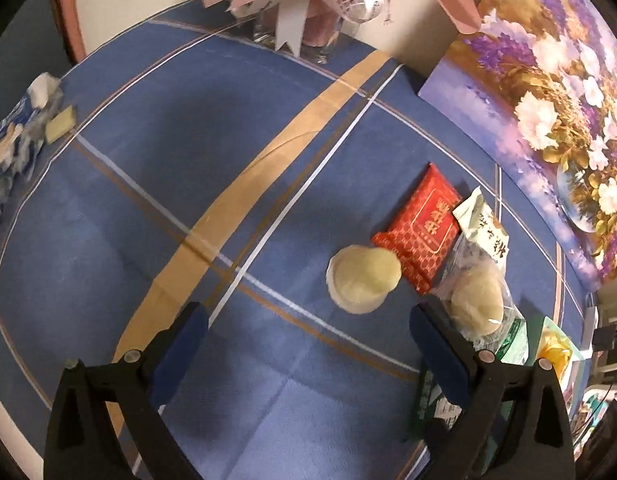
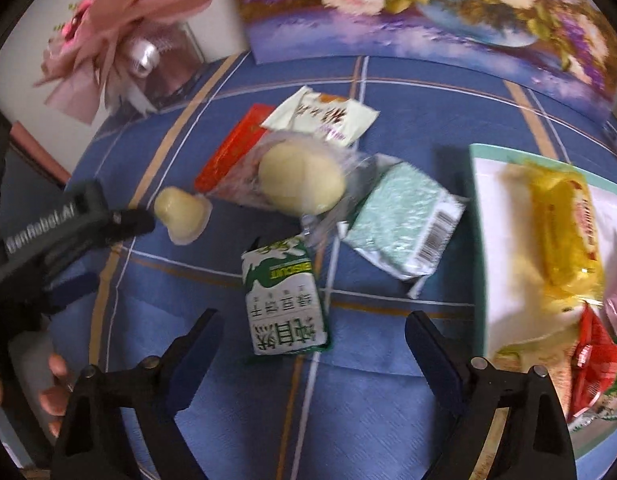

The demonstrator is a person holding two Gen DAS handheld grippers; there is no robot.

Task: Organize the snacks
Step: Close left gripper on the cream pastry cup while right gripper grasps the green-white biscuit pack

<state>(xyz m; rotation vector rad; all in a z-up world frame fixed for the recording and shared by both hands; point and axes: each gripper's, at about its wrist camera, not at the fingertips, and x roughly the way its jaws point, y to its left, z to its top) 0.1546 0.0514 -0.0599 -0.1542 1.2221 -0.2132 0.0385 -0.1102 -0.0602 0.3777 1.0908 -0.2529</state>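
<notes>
1. R gripper (image 2: 314, 344): jaws wide, nothing held. Green biscuit pack (image 2: 286, 300) lies flat on the table between the tips, untouched.
2. L gripper (image 1: 308, 344): jaws wide, empty, over bare cloth. Seen from the R cam, its tip sits right at the small bun (image 2: 183, 216), contact unclear.
3. Tray (image 2: 504, 248) at the table's right edge already holds a yellow pack (image 2: 564, 232) and red packs (image 2: 592, 364). Looks like the drop spot, my guess.
4. Mid-table pile: bagged bun (image 2: 302, 184) overlaps the red pack (image 2: 228, 160) and cream pack (image 2: 324, 118); mint pack (image 2: 404, 216) touches the bag's edge.
5. Far edge: flower painting (image 2: 428, 12) against the wall, bouquet vase (image 2: 156, 60) at the far-left corner.
6. Risks:
   - Biscuit pack is flat and thin; pads may slide over it or pinch cloth w/ it.
   - Film wrappers are slick; a corner-only grip would likely drop en route to the tray.
   - L tip may nudge the small bun; round, so it could roll toward the left edge.
   - Pulling the bagged bun would drag the packs under it.
   - Both grippers are close; clash possible if both go for the pile.
   - R cam is blurred, so aim is less sure.
</notes>
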